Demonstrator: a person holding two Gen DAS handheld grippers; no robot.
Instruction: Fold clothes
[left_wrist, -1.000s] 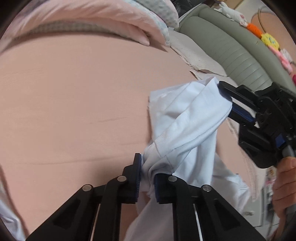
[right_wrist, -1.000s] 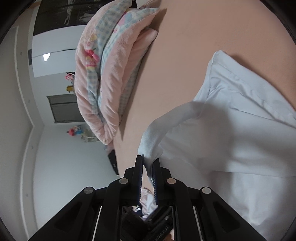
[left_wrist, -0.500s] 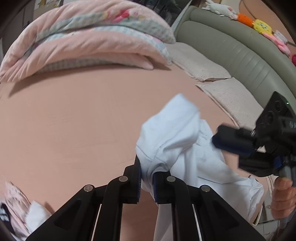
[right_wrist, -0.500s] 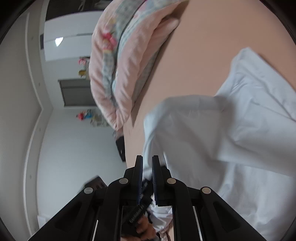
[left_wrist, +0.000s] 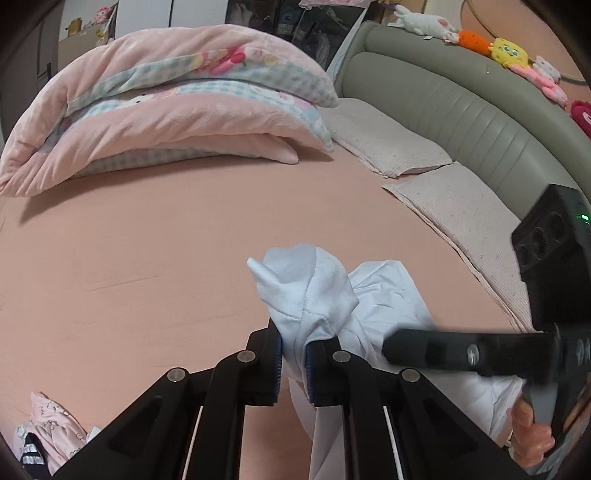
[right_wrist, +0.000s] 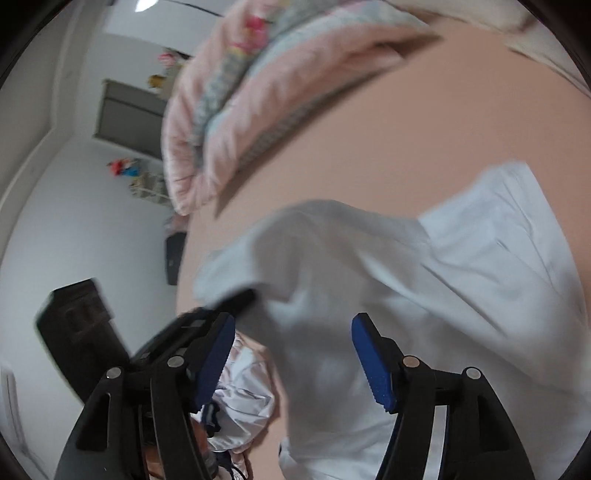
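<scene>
A white shirt (left_wrist: 384, 306) lies bunched on the pink bed sheet (left_wrist: 147, 258). My left gripper (left_wrist: 294, 365) is shut on a gathered fold of the shirt and holds it lifted above the sheet. In the right wrist view, the shirt (right_wrist: 424, 295) hangs and spreads in front of my right gripper (right_wrist: 293, 356). Its jaws are opening and stand wide; the blue pads (right_wrist: 371, 363) press on nothing, with cloth behind the gap. The right gripper's black body (left_wrist: 480, 350) crosses the left wrist view at the right, a hand (left_wrist: 532, 439) holding it.
A folded pink and blue-checked quilt (left_wrist: 166, 110) lies at the far side of the bed. Two flat pillows (left_wrist: 388, 140) rest against a grey-green padded headboard (left_wrist: 461, 110) with plush toys (left_wrist: 506, 51) on top. More clothes (left_wrist: 48, 432) lie at the lower left.
My right gripper has let go of the shirt's edge and its jaws have spread wide. My left gripper has risen with its fold, bringing the quilt and headboard into view.
</scene>
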